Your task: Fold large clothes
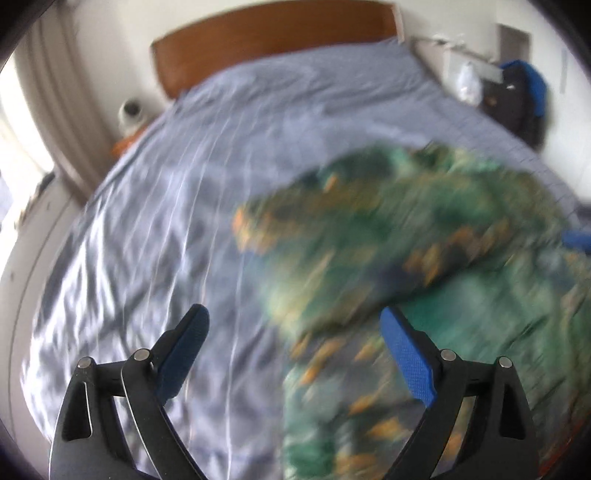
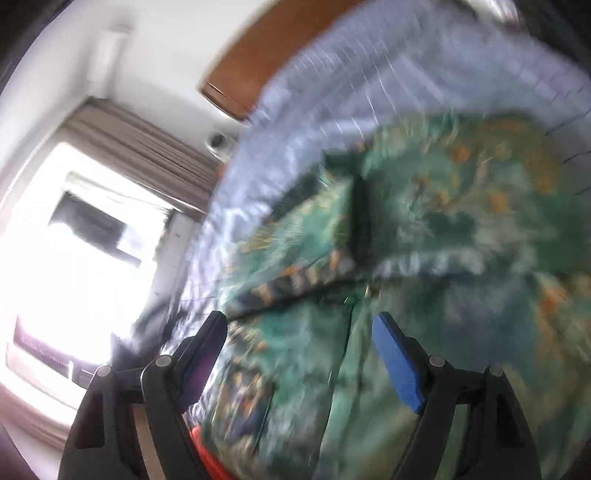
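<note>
A large green garment with orange and dark patterning (image 1: pixel 424 236) is lying bunched on a bed covered in a pale blue-grey wrinkled sheet (image 1: pixel 166 221), toward the right side of the bed in the left wrist view. Both views are badly motion-blurred (fabric detail not readable).

The left gripper (image 1: pixel 295 332), black arms with blue pads, is standing wide apart and gripping nothing; its left finger (image 1: pixel 184 350) is showing over bare sheet, the right one over the garment's edge.

The right gripper (image 2: pixel 299 339) is also spread wide, nothing clamped between the pads, hanging over the green garment (image 2: pixel 424 221), which is filling most of that view. Whether its pads are touching the cloth, I cannot tell.

A brown wooden headboard (image 1: pixel 273 33) is sitting at the far end of the bed. A bright window with beige curtains (image 2: pixel 85 240) is showing at the left of the right wrist view.
</note>
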Available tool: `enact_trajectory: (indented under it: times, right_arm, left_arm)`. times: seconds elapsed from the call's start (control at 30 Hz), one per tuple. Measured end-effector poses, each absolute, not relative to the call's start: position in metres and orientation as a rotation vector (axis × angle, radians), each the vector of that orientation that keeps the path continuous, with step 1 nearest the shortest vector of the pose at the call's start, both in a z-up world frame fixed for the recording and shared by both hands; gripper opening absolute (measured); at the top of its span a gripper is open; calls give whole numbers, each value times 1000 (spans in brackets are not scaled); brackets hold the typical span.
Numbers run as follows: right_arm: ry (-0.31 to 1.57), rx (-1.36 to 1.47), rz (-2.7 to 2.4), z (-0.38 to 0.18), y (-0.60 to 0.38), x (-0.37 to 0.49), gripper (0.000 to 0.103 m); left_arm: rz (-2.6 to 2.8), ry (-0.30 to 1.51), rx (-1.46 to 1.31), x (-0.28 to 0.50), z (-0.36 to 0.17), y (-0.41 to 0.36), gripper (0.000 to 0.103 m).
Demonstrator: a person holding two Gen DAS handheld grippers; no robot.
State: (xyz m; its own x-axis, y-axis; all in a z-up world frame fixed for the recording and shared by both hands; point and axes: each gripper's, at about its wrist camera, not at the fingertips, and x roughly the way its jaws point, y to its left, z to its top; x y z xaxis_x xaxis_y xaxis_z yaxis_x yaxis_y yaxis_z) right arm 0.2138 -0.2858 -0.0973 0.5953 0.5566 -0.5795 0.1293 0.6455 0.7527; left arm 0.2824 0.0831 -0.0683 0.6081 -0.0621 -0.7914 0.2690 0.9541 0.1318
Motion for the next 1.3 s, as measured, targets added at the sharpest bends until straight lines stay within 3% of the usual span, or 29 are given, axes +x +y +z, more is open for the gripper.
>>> enact_trajectory:
  times: [0.17, 0.23, 0.27, 0.3, 0.53, 0.73, 0.93, 1.03, 1.1, 1.23, 1.3]
  right_arm:
    - [1083, 891, 189, -156, -269, 291, 78]
    - [1079, 917, 177, -166, -264, 302, 65]
    - [1088, 915, 193, -169, -259, 309, 35]
    - [1091, 882, 166, -169, -257, 311, 15]
    - [811, 641, 60, -98, -268, 287, 14]
    - [1004, 585, -45, -161, -274, 303, 14]
    - [925, 614, -36, -147, -282, 286, 14]
    - [931, 564, -71, -137, -282, 285, 14]
    - [970, 560, -86, -142, -278, 288, 14]
    - [1030, 441, -113, -159, -259, 296, 15]
    - [1026, 441, -101, -160, -260, 293, 21]
  left_arm:
    - [-179, 959, 163, 273, -120, 97, 94]
    - [-172, 970, 149, 275, -132, 93, 94]
    - [-160, 977, 144, 277, -136, 91, 93]
    - [-145, 982, 137, 279, -139, 90, 93]
    - [-77, 993, 86, 291, -147, 96, 92]
    - [-81, 991, 90, 288, -142, 92, 88]
    - [-137, 973, 201, 312, -139, 50, 88]
    - [-46, 1042, 1, 340, -150, 72, 86]
    - [35, 1114, -126, 346, -167, 94, 76]
    - [17, 1122, -145, 332, -173, 110, 80]
    - [13, 1124, -119, 322, -166, 117, 81]
